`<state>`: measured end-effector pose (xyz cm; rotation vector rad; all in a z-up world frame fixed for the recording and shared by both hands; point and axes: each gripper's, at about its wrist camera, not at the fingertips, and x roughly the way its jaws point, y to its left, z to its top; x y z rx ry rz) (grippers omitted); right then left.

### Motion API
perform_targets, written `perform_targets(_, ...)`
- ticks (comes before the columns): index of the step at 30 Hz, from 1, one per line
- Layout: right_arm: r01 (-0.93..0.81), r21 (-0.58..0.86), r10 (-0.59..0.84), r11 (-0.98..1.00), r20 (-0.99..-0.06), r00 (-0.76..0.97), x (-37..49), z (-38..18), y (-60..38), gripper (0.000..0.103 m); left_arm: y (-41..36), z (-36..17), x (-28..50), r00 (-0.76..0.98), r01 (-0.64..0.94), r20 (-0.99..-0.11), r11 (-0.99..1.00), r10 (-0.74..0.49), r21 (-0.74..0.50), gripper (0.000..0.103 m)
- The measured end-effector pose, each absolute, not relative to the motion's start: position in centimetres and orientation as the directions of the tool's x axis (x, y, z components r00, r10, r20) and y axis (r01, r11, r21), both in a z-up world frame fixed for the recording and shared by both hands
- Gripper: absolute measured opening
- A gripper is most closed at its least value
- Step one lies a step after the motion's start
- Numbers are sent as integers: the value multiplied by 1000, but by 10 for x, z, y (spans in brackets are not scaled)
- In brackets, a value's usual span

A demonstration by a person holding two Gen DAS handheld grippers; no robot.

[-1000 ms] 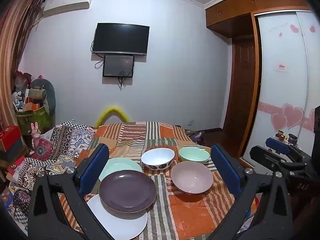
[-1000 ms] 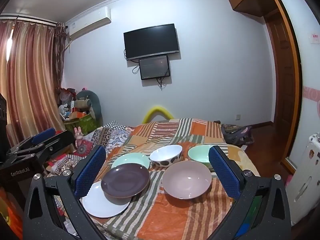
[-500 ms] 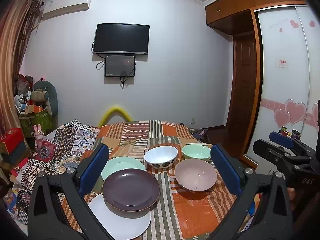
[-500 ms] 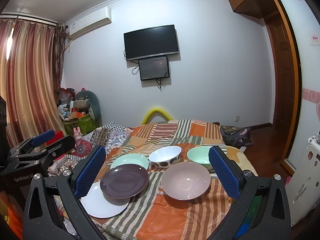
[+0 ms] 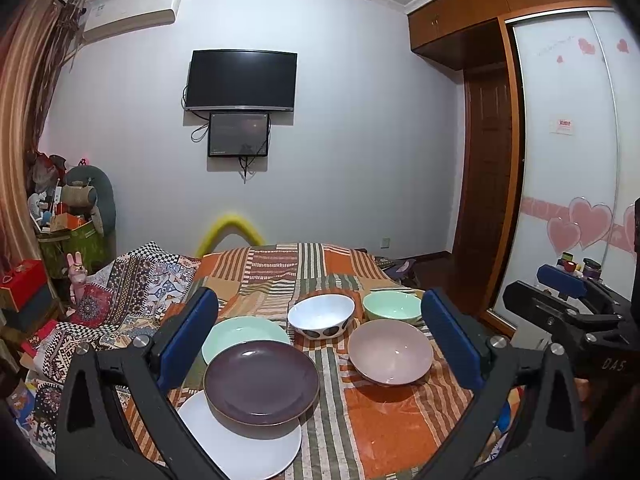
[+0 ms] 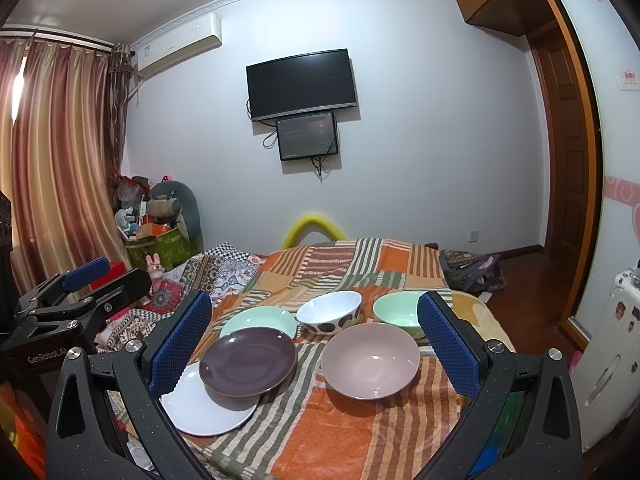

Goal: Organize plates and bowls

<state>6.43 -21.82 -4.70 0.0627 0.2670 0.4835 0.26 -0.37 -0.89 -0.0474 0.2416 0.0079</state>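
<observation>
On the striped orange cloth lie a purple plate point(image 5: 262, 382) overlapping a white plate point(image 5: 256, 450), and a mint plate point(image 5: 244, 332) behind them. A white spotted bowl point(image 5: 322, 316), a mint bowl point(image 5: 392, 306) and a pink bowl point(image 5: 390, 350) sit to the right. My left gripper point(image 5: 320, 344) is open and empty, held above and short of the dishes. My right gripper point(image 6: 314, 340) is open and empty too. The same dishes show in the right wrist view: purple plate point(image 6: 248, 360), pink bowl point(image 6: 370, 360).
The cloth-covered surface point(image 5: 392, 416) drops off at its right and near edges. A patterned quilt point(image 5: 132, 280) lies to the left. A wardrobe with sliding doors point(image 5: 568, 160) stands right. Boxes and toys point(image 5: 68, 224) pile up at the left wall.
Both grippers have risen and tilted slightly, so the dishes sit a little lower and nearer the middle of the views. No dish has moved.
</observation>
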Motion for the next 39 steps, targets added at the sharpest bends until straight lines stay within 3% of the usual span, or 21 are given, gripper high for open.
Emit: perform_targets(39, -453, 126, 470, 882, -238, 850, 64, -45, -219, 103, -7, -4, 2, 971, 0, -237, 999, -10, -42, 103)
